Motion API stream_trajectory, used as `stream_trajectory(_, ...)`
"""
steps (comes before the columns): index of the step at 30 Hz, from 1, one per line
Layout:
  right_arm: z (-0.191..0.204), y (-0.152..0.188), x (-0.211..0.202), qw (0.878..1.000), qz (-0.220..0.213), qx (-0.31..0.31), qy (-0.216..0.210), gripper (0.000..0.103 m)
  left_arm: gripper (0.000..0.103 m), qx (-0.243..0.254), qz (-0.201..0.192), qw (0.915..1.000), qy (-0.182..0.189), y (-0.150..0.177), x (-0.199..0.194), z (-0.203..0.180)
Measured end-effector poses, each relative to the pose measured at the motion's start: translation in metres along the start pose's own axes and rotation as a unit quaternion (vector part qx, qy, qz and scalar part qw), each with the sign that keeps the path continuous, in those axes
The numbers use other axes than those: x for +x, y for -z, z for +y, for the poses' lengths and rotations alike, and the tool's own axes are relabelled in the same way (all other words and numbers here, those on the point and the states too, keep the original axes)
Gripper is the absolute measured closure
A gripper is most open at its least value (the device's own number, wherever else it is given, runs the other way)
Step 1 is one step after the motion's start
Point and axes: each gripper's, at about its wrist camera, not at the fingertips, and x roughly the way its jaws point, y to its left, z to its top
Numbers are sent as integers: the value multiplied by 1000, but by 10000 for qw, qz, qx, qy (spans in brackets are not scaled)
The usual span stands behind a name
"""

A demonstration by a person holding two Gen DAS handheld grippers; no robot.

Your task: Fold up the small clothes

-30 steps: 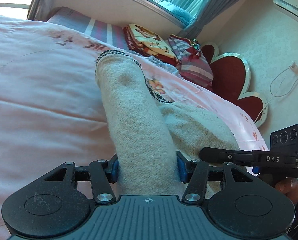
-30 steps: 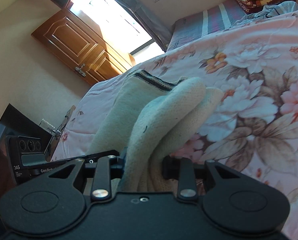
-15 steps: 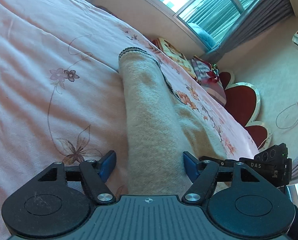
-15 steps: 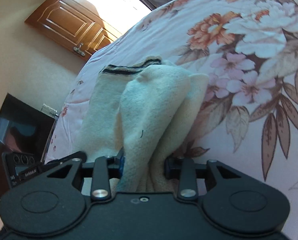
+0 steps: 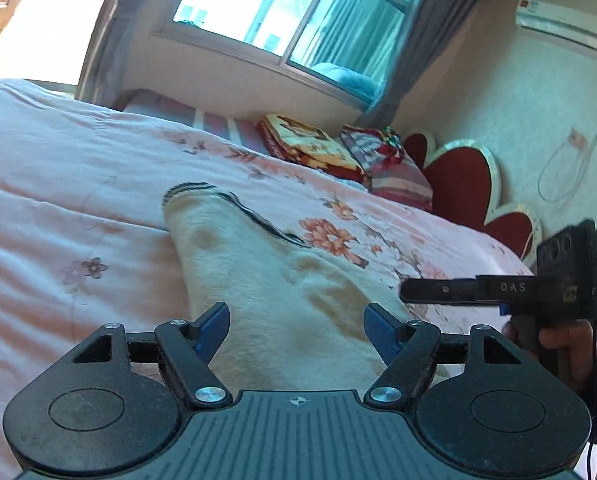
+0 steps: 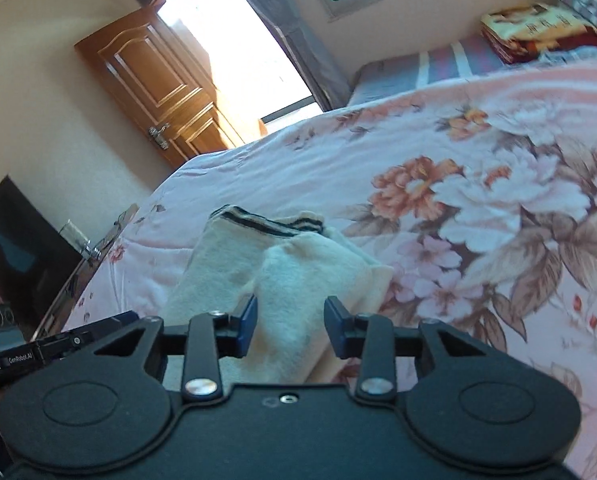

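Observation:
A cream fleece garment [image 5: 266, 280] with dark striped trim lies folded on the pink floral bedspread [image 5: 58, 184]. My left gripper [image 5: 296, 318] is open, its blue pads wide apart over the garment's near end and clear of the cloth. My right gripper [image 6: 290, 320] is open just above the same garment [image 6: 294, 268], its pads apart on either side of a fold. The right gripper also shows at the right of the left wrist view [image 5: 498, 292]. The left gripper also shows at the left edge of the right wrist view [image 6: 30, 352].
Folded blankets [image 5: 302, 148] and a striped pillow [image 5: 394, 168] lie at the head of the bed by a red heart-shaped headboard [image 5: 462, 180]. A wooden door [image 6: 154, 84] stands past the far bedside. A dark cabinet [image 6: 14, 252] stands at the left.
Both grippers have opened and let go of the garment, which now lies flat on the bed. Both have drawn back and lifted a little.

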Motion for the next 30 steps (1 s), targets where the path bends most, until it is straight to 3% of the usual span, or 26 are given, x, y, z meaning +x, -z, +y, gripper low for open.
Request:
stream_trajectory(5, 26, 2, 37, 9949, 300, -949, 171, 75, 30, -7, 91, 9996, -264, 5, 18, -9)
stream_trajectory(8, 17, 10, 48, 9876, 534, -1198, 862, 81, 30, -65, 190, 9993, -331, 10, 25, -10)
stream_trajectory(11, -3, 14, 41, 9927, 532, -863, 657, 81, 30, 353, 264, 9974, -568, 18, 34, -24)
stream_trajectory(15, -6, 13, 37, 9932, 549, -899, 504, 80, 30, 642, 217, 9942, -841, 22, 34, -34)
stream_trajectory(19, -1, 10, 8, 9959, 341, -800, 242, 71, 30, 526, -5, 9948, -870, 21, 11, -40)
stream_trajectory(22, 11, 21, -23, 9949, 198, -985, -98, 71, 30, 435, -178, 9953, -841, 30, -13, -46)
stream_trajectory(25, 24, 39, -44, 9902, 168, -1342, -342, 71, 30, 514, -1, 9945, -917, 44, -19, -56)
stream_trajectory(28, 39, 63, -45, 9764, 364, -2111, -259, 72, 30, 781, 235, 9889, -1245, 56, -13, -61)
stream_trajectory(30, 41, 76, -30, 9642, 600, -2561, 349, 75, 30, 711, 262, 9891, -1259, 55, -11, -59)
